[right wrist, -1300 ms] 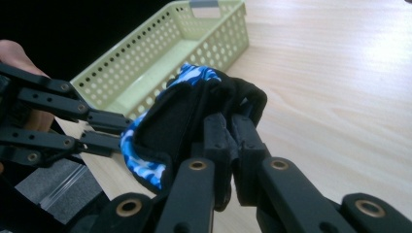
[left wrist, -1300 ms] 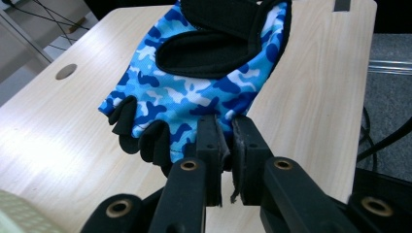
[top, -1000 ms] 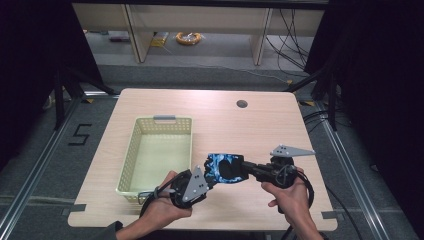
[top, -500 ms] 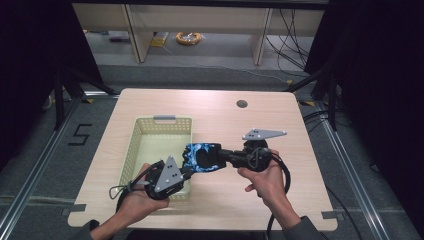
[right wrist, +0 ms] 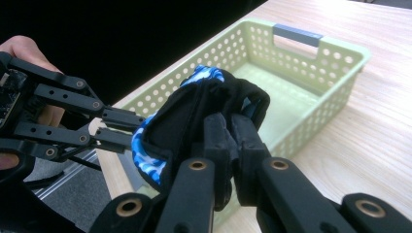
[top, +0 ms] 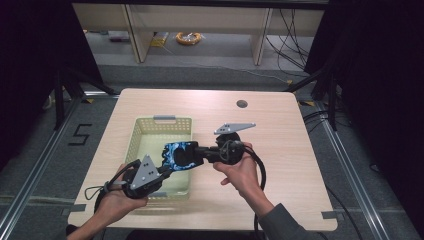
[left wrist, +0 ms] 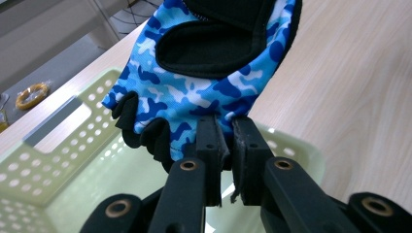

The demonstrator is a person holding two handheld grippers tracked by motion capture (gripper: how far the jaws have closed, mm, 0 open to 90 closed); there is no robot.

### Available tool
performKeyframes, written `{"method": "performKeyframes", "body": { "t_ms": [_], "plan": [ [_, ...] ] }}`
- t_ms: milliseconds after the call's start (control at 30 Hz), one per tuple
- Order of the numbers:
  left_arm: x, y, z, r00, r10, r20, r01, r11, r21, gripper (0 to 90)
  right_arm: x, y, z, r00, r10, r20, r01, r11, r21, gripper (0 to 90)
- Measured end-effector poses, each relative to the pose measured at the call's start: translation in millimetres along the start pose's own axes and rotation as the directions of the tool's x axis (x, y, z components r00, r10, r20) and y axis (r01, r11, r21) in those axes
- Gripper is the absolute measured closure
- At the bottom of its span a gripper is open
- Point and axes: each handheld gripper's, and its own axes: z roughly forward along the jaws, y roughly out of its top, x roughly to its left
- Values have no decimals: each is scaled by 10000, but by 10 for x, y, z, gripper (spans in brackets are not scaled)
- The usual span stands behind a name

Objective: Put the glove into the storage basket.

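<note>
Blue camouflage glove (top: pixel 180 154) hangs over the basket (top: pixel 150 131), clamped between left gripper (top: pixel 164 171) and right gripper (top: pixel 199 153).

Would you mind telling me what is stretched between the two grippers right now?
A blue camouflage fingerless glove spans between the left gripper and right gripper, both clamped on it, above the pale green perforated plastic basket, in the high view.

Left gripper (left wrist: pixel 224 127): clamped on glove hem
Glove (left wrist: pixel 194 92): blue camouflage, black trim
Basket (left wrist: pixel 58 145): pale green, below glove
Table (left wrist: pixel 350 97): light wood

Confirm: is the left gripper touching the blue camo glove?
Touching. Left gripper view: left gripper is pinched shut on the hem of the glove above the basket.
</note>
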Motion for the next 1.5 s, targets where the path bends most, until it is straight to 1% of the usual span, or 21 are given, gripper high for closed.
{"method": "performKeyframes", "body": {
  "t_ms": [33, 100, 200, 233, 333, 533, 633, 667, 800, 933, 967, 1000, 1033, 1100, 1200, 1233, 1267, 1333, 1400, 1433, 1500],
  "plan": [
    [3, -22, 4, 9997, -244, -54, 243, 9996, -159, 822, 9, 8, 35, 10000, -26, 18, 26, 10000, -17, 873],
    [59, -66, -24, 9999, -93, -119, 93, 10000, 27, 822, 14, 30, 92, 10000, -50, 13, 50, 9999, 131, 873],
    [94, -133, -26, 9986, -487, -191, 486, 9988, -79, 821, 11, 54, 199, 9997, -229, 9, 229, 9996, 176, 874],
    [117, -154, -45, 9988, -478, -130, 480, 9988, 124, 821, 21, 62, 230, 9998, -181, -37, 181, 9996, 231, 873],
    [158, -221, -65, 9981, -591, -185, 596, 9978, 287, 820, 26, 80, 342, 9994, -323, -141, 326, 9992, 252, 873],
    [225, -377, -92, 9973, -664, -299, 682, 9958, 618, 820, 65, 95, 563, 9996, -188, -204, 200, 9979, 620, 873],
    [293, -471, -116, 9985, -488, -241, 508, 9949, 875, 820, 80, 89, 685, 9995, -184, -261, 205, 9966, 802, 873],
    [293, -504, -127, 9974, -671, -270, 695, 9924, 1011, 820, 88, 85, 736, 9993, -182, -319, 209, 9961, 857, 873],
    [360, -597, -158, 9983, -555, -183, 572, 9917, 1154, 819, 114, 64, 878, 9993, -114, -348, 152, 9937, 1114, 873],
    [376, -688, -172, 9968, -792, -84, 796, 9894, 1213, 817, 128, 22, 999, 9992, -27, -395, 82, 9902, 1393, 873],
    [364, -714, -165, 9945, -1038, -125, 1045, 9876, 1172, 817, 127, 4, 1038, 9993, -92, -367, 145, 9887, 1490, 873],
    [378, -729, -171, 9960, -899, -27, 895, 9877, 1285, 817, 138, -10, 1068, 9993, -11, -384, 71, 9876, 1571, 873],
    [377, -763, -170, 9947, -1032, -32, 1027, 9856, 1343, 816, 138, -20, 1089, 9992, -27, -393, 90, 9868, 1616, 873],
    [391, -793, -162, 9959, -901, -12, 894, 9867, 1356, 816, 152, -42, 1146, 9993, -18, -374, 84, 9840, 1778, 873],
    [381, -835, -152, 9939, -1087, 177, 1046, 9818, 1588, 812, 163, -62, 1213, 9994, -66, -341, 133, 9802, 1978, 873],
    [389, -845, -158, 9949, -995, 140, 957, 9809, 1694, 810, 168, -70, 1236, 9995, -15, -313, 79, 9786, 2058, 873],
    [381, -856, -150, 9926, -1213, 95, 1181, 9792, 1650, 808, 171, -76, 1256, 9996, 15, -266, 41, 9777, 2098, 873],
    [406, -861, -161, 9942, -1040, 255, 983, 9809, 1677, 803, 176, -89, 1286, 9997, 66, -228, -14, 9755, 2201, 873],
    [402, -851, -177, 9928, -1174, 221, 1122, 9798, 1657, 793, 169, -98, 1311, 9998, 71, -181, -28, 9741, 2260, 873],
    [416, -838, -199, 9946, -1001, 263, 939, 9797, 1773, 772, 168, -105, 1321, 9998, 126, -165, -84, 9730, 2304, 873],
    [419, -817, -211, 9932, -1128, 303, 1064, 9805, 1655, 700, 156, -119, 1341, 9996, 232, -186, -182, 9715, 2362, 873]
  ]
}}
